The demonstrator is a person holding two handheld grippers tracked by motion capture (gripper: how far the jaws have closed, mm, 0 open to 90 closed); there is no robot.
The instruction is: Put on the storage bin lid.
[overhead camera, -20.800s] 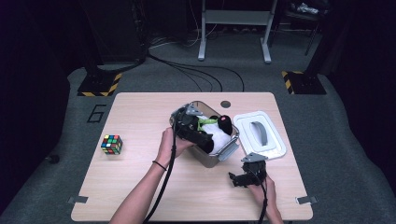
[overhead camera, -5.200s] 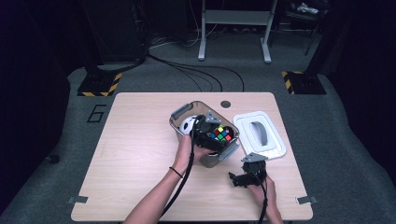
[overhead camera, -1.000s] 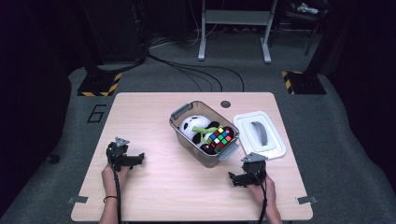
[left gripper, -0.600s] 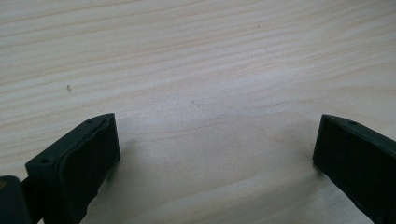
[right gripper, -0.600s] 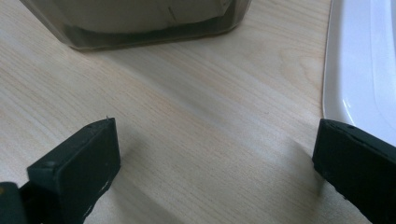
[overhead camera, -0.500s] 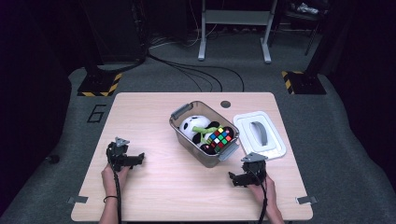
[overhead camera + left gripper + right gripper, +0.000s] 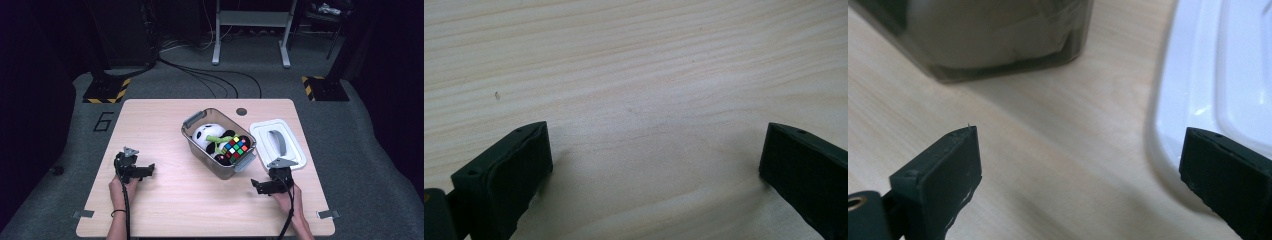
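Observation:
A clear grey bin point(image 7: 223, 170) stands at the table's middle, holding a black-and-white panda plush point(image 7: 206, 135) and a colourful puzzle cube point(image 7: 236, 146) that rests on top. My left gripper point(image 7: 148, 170) lies at the table's left front, open, its jaws wide apart over bare wood point(image 7: 654, 100). My right gripper point(image 7: 256, 185) rests at the right front, also open with nothing between its jaws. In the right gripper view the bin's wall point(image 7: 998, 40) lies ahead to the left and the white lid point(image 7: 1218, 75) to the right.
The bin's white lid point(image 7: 278, 143) lies flat on the table just right of the bin. A round grommet point(image 7: 242, 111) sits near the table's far edge. Cables and stand legs point(image 7: 250, 35) are on the floor beyond.
The cube, once on the table's left, now lies in the bin on the panda. My left gripper has let it go and drawn back to the left front. Nothing moved over the last second.

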